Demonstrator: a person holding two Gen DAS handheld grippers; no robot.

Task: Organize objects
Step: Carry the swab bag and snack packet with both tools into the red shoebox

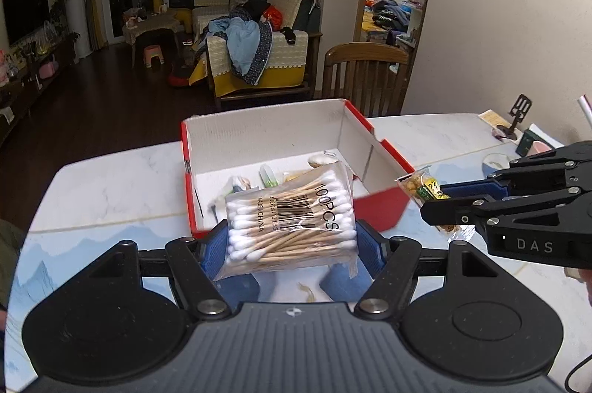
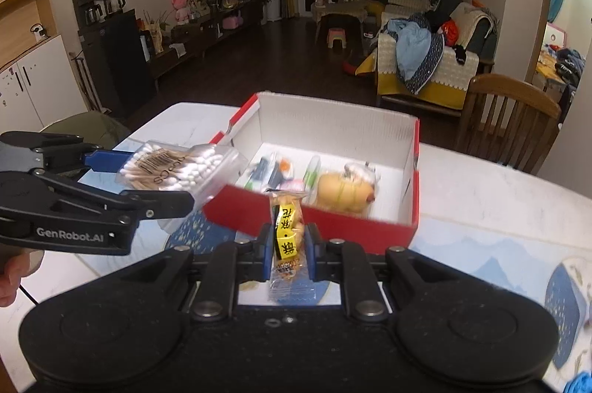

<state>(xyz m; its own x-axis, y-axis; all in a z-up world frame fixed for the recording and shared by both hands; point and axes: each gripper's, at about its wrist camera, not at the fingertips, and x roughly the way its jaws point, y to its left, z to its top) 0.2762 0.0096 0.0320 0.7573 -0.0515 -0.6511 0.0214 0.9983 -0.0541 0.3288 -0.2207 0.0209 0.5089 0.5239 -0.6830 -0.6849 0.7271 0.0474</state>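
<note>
Both grippers loaded, closing on the red box point(image 1: 384, 208).
Left gripper point(image 1: 288, 241) jaws part-open, clamped across the wide cotton swab pack point(image 1: 292, 219), held flat just above the box's near edge; right gripper point(image 2: 289, 245) jaws nearly closed on the thin snack packet point(image 2: 286, 234), upright, near the front wall. Likely both are to be dropped in with the other small items on the marble table point(image 1: 111, 186).

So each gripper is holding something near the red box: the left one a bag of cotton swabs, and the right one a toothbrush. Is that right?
Not quite. The right gripper holds a small snack packet with a yellow label, not a toothbrush; the right wrist view shows it. The left gripper does hold the cotton swabs, near the red box.
</note>
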